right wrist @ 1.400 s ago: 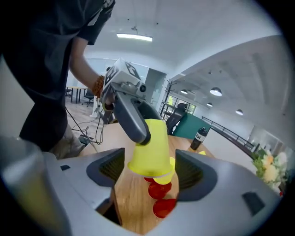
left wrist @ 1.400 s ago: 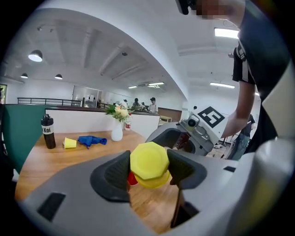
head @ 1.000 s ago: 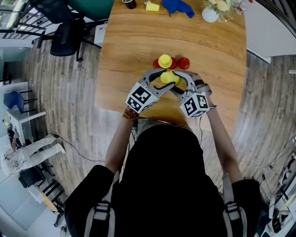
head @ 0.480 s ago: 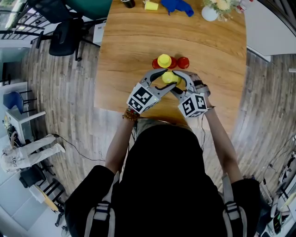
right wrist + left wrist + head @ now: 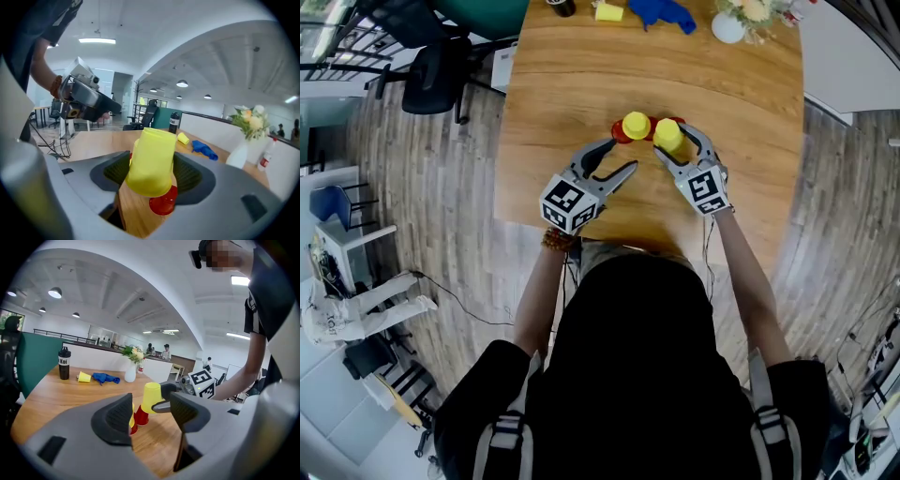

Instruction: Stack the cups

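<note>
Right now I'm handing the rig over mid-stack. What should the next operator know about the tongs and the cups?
Left tongs: open, empty, clear of the cups.
Right tongs: shut on an upside-down yellow cup, right over a red cup. I cannot tell whether it is seated.
Done: another yellow cup already sits on a second red cup alongside.
Left: lower and release the held cup, then probably combine the stacks. A spare yellow cup lies on its side at the far end of the table.
</note>
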Tool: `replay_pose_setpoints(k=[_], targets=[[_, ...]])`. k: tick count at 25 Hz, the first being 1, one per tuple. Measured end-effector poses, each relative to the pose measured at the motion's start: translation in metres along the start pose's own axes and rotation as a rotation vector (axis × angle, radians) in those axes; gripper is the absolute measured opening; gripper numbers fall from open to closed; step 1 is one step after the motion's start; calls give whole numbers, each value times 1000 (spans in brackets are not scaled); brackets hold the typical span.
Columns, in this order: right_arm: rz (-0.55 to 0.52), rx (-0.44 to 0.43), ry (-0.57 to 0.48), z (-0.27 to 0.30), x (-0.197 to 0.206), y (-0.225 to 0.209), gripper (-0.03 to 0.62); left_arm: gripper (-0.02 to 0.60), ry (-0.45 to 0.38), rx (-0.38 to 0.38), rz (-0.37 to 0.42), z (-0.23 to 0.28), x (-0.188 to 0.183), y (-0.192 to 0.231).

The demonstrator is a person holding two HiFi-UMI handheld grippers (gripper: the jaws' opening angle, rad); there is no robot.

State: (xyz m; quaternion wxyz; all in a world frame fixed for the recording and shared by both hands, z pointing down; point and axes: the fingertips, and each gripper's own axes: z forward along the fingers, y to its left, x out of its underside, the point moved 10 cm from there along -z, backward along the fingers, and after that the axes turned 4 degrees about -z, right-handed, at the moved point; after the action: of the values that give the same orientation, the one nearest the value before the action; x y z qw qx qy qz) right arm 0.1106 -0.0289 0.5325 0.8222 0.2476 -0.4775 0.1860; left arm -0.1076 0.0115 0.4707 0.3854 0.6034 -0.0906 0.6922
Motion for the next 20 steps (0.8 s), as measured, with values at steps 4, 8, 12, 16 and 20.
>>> replay_pose_setpoints(k=[4,8,12,16,20], targets=[[57,48,12,18,20,-8,302,270,12,-21,-5,-3,6,1],[57,62,28,30,26,-9,302,270,21,-23,-8,-4,8,1],[37,65,44,41,33,-10,302,270,23,-26,-15,-3,10,4],[20,70,65,47,39,-12,304,270,29,-26,-16,-2,12,6],[23,76,69,50,42,-15,302,270,37,-27,-14,-3,12,6]])
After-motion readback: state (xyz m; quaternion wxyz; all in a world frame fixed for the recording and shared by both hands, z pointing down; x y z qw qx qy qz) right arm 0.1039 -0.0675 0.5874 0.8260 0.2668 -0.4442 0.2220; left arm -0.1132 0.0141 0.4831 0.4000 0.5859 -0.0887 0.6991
